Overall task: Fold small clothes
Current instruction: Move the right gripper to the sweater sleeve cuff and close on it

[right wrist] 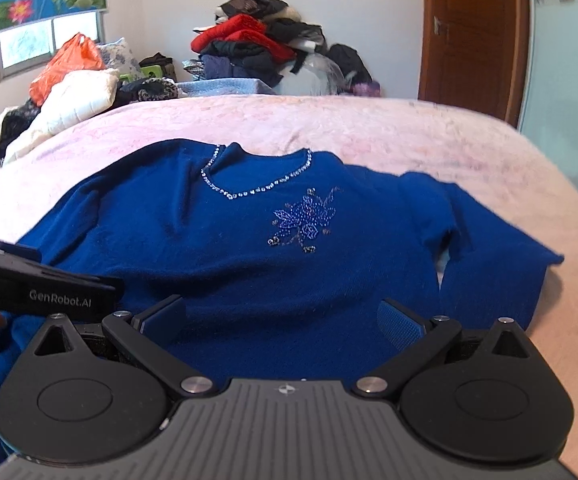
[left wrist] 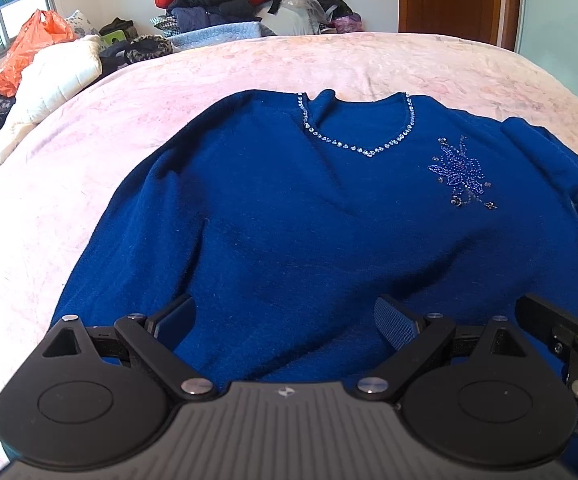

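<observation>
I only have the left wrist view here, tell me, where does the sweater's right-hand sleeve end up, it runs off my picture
Observer: In the right wrist view the sleeve lies spread out to the side on the pink bedspread, its cuff flat and unfolded.
Operator: Is the right gripper holding anything?
Observer: No. The right gripper is open above the blue sweater, nothing between its fingers.
Operator: How does my left gripper look from over there?
Observer: The left gripper shows only as a black body at the left edge of that view, low over the sweater's other side.
</observation>
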Tool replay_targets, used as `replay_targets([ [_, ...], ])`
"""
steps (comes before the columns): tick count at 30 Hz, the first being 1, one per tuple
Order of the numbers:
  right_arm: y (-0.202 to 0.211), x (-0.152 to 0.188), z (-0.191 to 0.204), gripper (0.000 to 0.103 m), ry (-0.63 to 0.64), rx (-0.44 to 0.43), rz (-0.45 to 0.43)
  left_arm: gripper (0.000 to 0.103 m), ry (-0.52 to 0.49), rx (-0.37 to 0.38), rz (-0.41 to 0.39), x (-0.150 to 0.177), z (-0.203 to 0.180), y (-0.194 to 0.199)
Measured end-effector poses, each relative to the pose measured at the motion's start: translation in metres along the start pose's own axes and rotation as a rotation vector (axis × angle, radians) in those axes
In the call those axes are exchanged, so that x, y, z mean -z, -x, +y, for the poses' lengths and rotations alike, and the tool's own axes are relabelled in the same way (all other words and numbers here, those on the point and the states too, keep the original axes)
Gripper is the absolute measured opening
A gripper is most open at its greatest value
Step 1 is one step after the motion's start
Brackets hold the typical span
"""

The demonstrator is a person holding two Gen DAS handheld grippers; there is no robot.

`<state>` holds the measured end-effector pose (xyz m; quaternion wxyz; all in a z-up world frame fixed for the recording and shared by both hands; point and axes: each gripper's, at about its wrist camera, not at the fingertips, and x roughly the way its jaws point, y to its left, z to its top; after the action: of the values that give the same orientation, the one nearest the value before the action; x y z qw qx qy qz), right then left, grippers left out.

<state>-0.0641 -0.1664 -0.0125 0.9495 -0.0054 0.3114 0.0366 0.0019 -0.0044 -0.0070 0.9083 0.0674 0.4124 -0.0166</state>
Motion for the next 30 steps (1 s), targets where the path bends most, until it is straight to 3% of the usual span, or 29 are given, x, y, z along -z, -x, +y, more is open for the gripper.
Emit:
replay_targets([
  [5, 0.006, 0.000, -0.001, 0.103, 0.019, -0.045, -0.042, 0.097, 0.006, 0.008, 0.006, -0.001, 0.001, -0.001],
  [8, 0.013, 0.004, 0.003, 0.103, 0.096, -0.021, -0.073, 0.097, 0.020, 0.039, 0.012, -0.002, 0.002, -0.001],
  [14, 0.022, 0.020, -0.008, 0.100, 0.210, 0.113, -0.091, 0.096, 0.008, 0.106, -0.008, -0.002, -0.006, 0.005],
  [18, 0.022, 0.030, -0.039, 0.086, 0.211, 0.185, -0.051, 0.097, 0.001, 0.113, -0.045, -0.001, -0.014, 0.010],
  [20, 0.022, 0.036, -0.055, 0.081, 0.211, 0.221, -0.033, 0.097, 0.002, 0.120, -0.023, -0.003, -0.016, 0.007],
  [24, 0.024, 0.043, -0.076, 0.073, 0.183, 0.222, -0.013, 0.096, 0.042, 0.167, 0.000, -0.006, -0.015, 0.004],
  [30, 0.016, 0.046, -0.104, 0.069, -0.059, 0.138, -0.002, 0.096, -0.044, 0.139, -0.035, -0.003, -0.028, 0.007],
])
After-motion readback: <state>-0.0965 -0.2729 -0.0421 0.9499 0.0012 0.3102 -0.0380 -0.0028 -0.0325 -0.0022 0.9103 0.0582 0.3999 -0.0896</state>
